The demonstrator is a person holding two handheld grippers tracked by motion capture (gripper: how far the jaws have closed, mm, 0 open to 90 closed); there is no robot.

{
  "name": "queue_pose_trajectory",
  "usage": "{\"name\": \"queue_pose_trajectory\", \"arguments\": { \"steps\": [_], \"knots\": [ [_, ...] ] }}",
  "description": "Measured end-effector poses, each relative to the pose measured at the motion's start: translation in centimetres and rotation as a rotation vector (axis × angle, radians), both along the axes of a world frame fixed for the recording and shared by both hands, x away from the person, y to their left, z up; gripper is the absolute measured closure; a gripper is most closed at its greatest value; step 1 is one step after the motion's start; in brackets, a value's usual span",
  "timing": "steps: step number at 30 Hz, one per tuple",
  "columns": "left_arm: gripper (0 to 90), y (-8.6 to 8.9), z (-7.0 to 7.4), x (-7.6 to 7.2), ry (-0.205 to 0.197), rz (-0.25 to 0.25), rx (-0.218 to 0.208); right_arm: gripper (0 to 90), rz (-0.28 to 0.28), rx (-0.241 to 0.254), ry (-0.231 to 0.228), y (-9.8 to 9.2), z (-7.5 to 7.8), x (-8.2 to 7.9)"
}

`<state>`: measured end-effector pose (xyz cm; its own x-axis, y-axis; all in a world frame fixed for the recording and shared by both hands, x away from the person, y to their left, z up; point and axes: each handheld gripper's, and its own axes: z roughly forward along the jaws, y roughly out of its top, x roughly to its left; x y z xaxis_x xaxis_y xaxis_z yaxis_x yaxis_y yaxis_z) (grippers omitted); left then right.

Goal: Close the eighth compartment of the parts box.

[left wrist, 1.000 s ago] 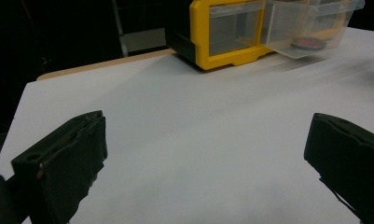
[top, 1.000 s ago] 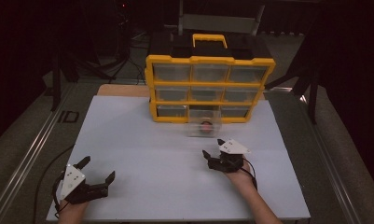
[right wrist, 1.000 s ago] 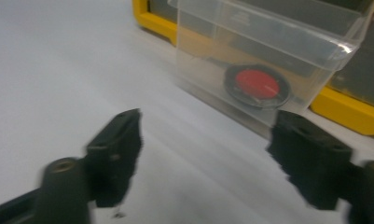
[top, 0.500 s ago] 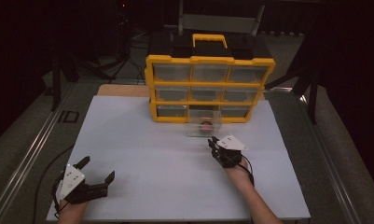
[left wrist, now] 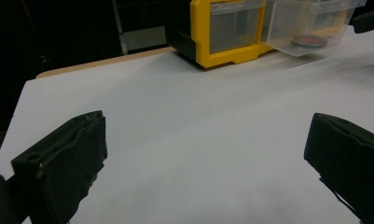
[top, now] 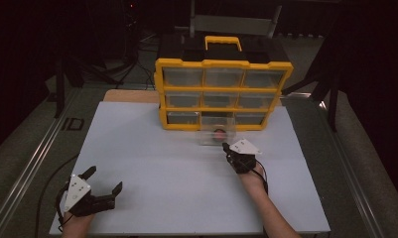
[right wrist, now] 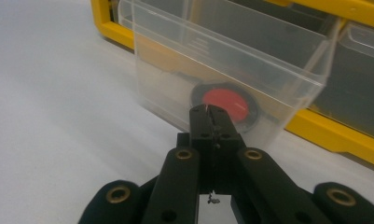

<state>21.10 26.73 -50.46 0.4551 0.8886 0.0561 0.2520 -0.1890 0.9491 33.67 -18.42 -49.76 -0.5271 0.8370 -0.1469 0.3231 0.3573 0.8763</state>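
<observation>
The right gripper (right wrist: 211, 111) has just been closing, and its jaws now stand pressed together with nothing between them, the tips right at the front wall of a clear plastic drawer (right wrist: 222, 70). From the gripper's own view I can't quite tell whether the tips touch that wall or stop just short of it. The drawer is pulled out from the bottom row of a yellow organizer cabinet (top: 223, 94) and rests on the white desk (top: 152, 148). Inside it lies a round red disc with a dark rim (right wrist: 225, 103), seen through the clear front, directly beyond the closed tips. In the high view the right gripper (top: 226, 147) sits just in front of the drawer (top: 215, 135), the person's forearm coming up from the bottom edge.

Well apart, near the front left corner of the desk, the left gripper (top: 103, 179) rests low with its jaws spread wide and nothing between them. Its own view looks across bare desk between the two black jaws toward the cabinet (left wrist: 222, 32) and the drawer (left wrist: 310, 23) in the distance.
</observation>
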Motion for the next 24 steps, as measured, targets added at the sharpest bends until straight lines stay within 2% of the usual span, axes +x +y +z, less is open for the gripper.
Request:
{"name": "queue_pose_trajectory", "arguments": {
  "steps": [10, 18, 24],
  "knots": [
    [0.4, 0.0, 0.0, 0.0, 0.002, -0.001, 0.001, 90.0, -0.022, -0.015, 0.018, 0.4, -0.5, 0.9],
    [0.4, 0.0, 0.0, 0.0, 0.002, -0.001, 0.000, 90.0, -0.068, -0.018, 0.016, -0.1, -0.7, 1.7],
    [0.4, 0.0, 0.0, 0.0, 0.001, -0.001, 0.000, 90.0, -0.077, -0.023, 0.024, -0.2, -0.8, 2.1]
  ]
}}
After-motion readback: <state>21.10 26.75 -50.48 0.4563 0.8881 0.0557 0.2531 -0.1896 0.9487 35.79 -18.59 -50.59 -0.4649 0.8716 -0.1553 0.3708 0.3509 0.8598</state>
